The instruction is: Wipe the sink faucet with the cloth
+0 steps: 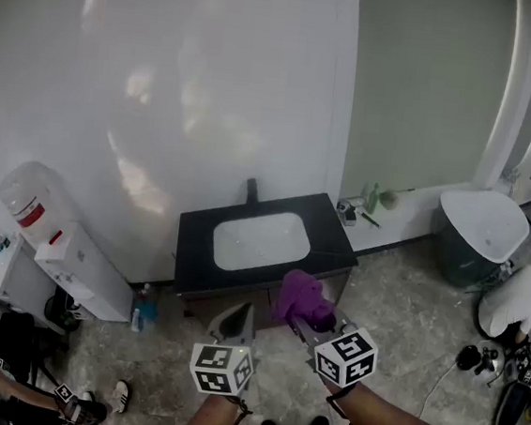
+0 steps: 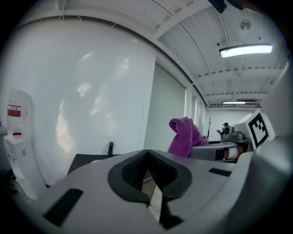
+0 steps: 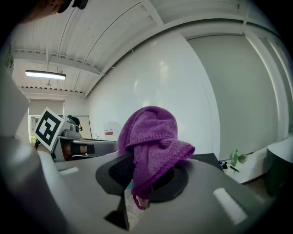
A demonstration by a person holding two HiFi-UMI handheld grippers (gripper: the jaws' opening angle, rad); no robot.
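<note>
Standing well back from the counter (image 1: 338,238) and looking down on the white sink (image 1: 261,241) set in its black top. Holding both grippers low and side by side, short of the counter's front edge and pointing toward it.

Clamping the purple cloth (image 3: 153,141) in the right gripper (image 3: 142,178), with the jaws pinching its lower folds. Letting the rest bunch up above the tips and droop to one side. In the head view, carrying the cloth over the counter's front right corner, clear of the sink and well apart from the faucet (image 1: 252,191).

Gripping nothing with the left gripper (image 2: 147,167), its jaws pressing together with only a thin slit between the pads. Aiming it at the counter, just left of the cloth.

Facing the faucet, black and upright, at the counter's back edge against the white wall (image 1: 167,74), behind the middle of the sink.

Passing over a white dispenser (image 1: 72,257) with a bottle on top, left of the counter against the wall. Also a blue bottle (image 1: 145,309) on the floor (image 1: 396,315) between the dispenser and the counter. Noting a green bottle (image 1: 373,197) on the white ledge (image 1: 407,212) right of the counter, and a bin (image 1: 475,234) further right.
</note>
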